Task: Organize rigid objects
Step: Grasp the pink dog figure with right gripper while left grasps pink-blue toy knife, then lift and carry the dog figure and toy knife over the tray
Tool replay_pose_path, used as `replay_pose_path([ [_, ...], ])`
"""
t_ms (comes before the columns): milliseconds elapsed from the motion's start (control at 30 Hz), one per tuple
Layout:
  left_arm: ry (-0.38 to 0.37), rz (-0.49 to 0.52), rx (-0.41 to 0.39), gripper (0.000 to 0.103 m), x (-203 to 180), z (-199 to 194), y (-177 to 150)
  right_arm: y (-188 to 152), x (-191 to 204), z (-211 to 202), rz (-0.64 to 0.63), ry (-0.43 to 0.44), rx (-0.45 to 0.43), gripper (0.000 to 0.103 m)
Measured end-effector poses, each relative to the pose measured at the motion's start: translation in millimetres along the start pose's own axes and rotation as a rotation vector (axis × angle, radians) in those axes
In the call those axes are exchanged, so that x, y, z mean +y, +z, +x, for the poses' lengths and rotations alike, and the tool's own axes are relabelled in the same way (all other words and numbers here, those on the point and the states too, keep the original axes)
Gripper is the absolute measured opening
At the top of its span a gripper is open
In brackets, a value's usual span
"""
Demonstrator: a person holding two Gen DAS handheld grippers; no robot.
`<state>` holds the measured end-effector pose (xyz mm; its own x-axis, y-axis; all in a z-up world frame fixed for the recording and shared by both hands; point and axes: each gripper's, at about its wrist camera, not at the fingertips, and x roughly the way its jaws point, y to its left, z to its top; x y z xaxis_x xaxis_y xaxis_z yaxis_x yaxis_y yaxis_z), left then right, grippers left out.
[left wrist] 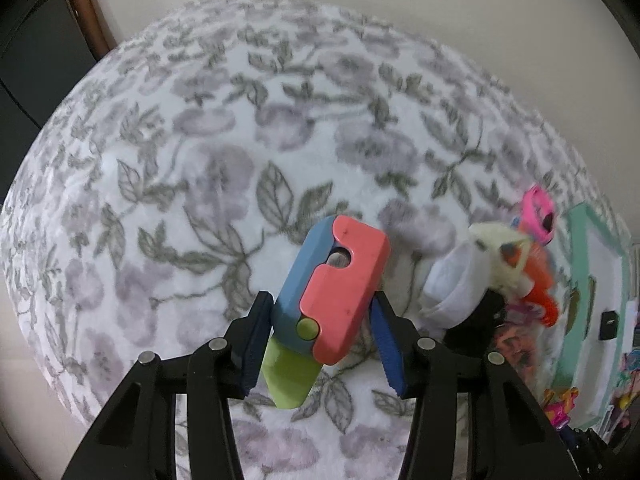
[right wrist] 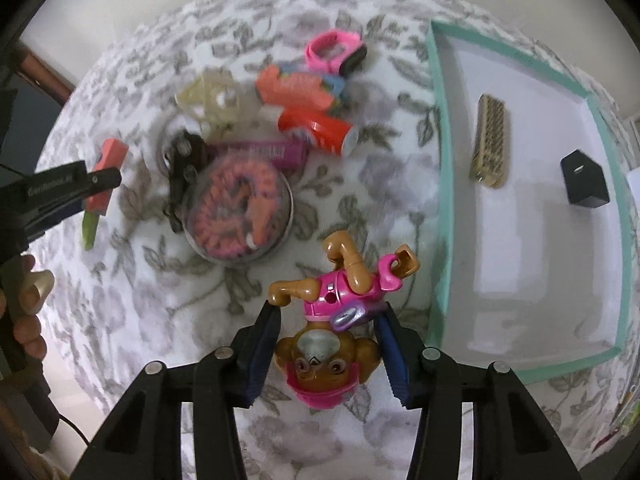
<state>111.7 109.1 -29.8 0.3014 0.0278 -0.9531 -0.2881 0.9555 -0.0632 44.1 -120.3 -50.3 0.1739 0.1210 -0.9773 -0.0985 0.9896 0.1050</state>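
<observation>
Left claw (left wrist: 320, 344) clamped on a red, blue and green toy knife (left wrist: 324, 300), lifted above the floral blanket (left wrist: 180, 160). Right claw (right wrist: 326, 354) clamped on a pink-vested toy pup (right wrist: 332, 320), upside down, just beside the teal-rimmed tray (right wrist: 438, 160) holding a tan block (right wrist: 490, 146) and black cube (right wrist: 584, 180).

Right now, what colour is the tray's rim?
Mint green on the tray rim, white inside; clearest in the right wrist view.

A floral blanket (right wrist: 360, 184) carries a teal-rimmed tray (right wrist: 438, 120); left of the tray lie an orange toy blaster (right wrist: 308, 112), a pink ring (right wrist: 330, 46) and a round clear case (right wrist: 240, 216).
</observation>
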Motion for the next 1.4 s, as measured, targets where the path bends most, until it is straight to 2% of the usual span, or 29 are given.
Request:
replay_pose_path([
  [167, -0.038, 0.007, -0.086, 0.051, -1, -39, 7, 12, -12, -39, 0.033, 0.039, -0.101, 0.051],
  [267, -0.079, 0.033, -0.143, 0.051, -9, -68, 7, 16, -21, -62, 0.054, 0.033, -0.16, 0.051],
  [467, -0.16, 0.094, -0.238, 0.051, -37, -120, -3, 17, -48, -100, 0.112, -0.024, -0.256, 0.051],
  [600, -0.234, 0.139, -0.261, 0.051, -60, -138, -12, 13, -71, -118, 0.151, -0.059, -0.294, 0.051],
  [733, -0.263, 0.211, -0.287, 0.051, -90, -148, -26, 11, -99, -134, 0.201, -0.117, -0.32, 0.051],
  [867, -0.296, 0.288, -0.289, 0.051, -124, -151, -43, 5, -125, -141, 0.24, -0.162, -0.332, 0.051],
  [1067, -0.308, 0.451, -0.266, 0.051, -181, -136, -78, 0, -153, -138, 0.292, -0.212, -0.318, 0.051],
  [1400, -0.275, 0.663, -0.191, 0.051, -252, -94, -132, -6, -187, -111, 0.348, -0.232, -0.237, 0.051],
])
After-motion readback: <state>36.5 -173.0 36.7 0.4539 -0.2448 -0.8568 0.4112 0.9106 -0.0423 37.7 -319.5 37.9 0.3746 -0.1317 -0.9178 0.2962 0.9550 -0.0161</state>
